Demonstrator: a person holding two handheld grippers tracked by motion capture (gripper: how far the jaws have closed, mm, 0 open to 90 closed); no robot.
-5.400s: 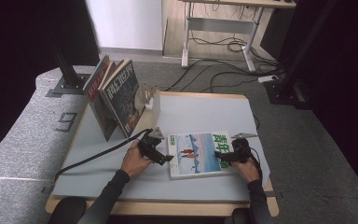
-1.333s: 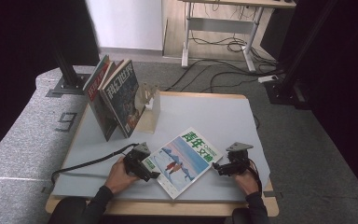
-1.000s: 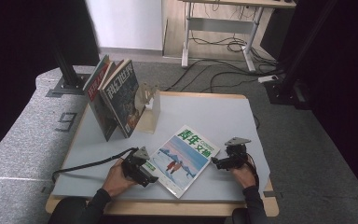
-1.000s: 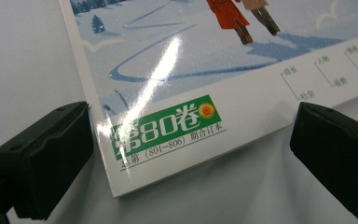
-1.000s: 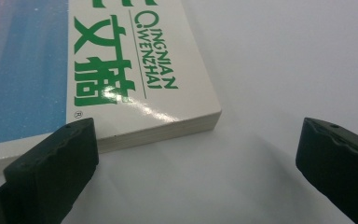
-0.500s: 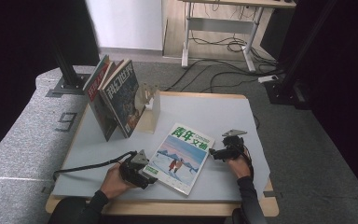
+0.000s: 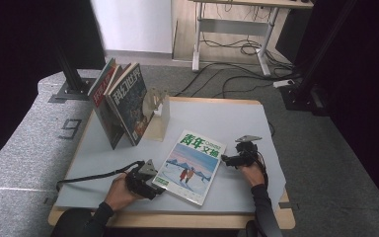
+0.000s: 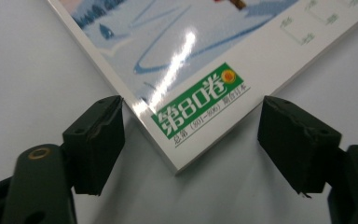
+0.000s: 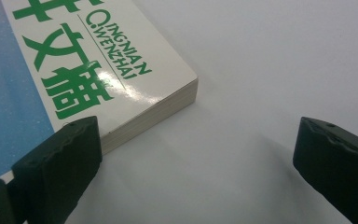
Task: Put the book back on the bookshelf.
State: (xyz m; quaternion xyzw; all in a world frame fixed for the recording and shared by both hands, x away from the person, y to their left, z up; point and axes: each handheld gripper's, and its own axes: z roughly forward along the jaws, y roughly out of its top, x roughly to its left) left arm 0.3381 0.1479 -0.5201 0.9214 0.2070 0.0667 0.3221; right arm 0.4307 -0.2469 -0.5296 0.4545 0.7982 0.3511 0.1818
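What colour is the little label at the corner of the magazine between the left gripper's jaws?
Green with white characters, on the magazine; the left gripper view shows the label best.

On the magazine cover you read green "QINGNIAN WENZHAI" beside large Chinese title characters; its corner badge says "第80卷". You see a big "9" marked on the grey floor mat.

I note dark long sleeves on both forearms. Left gripper: black body, grey three-cornered plate, black cable trailing. Right gripper: same black build, grey plate. Jaws carry blocky matt-black pads with chipped edges and small screw holes.
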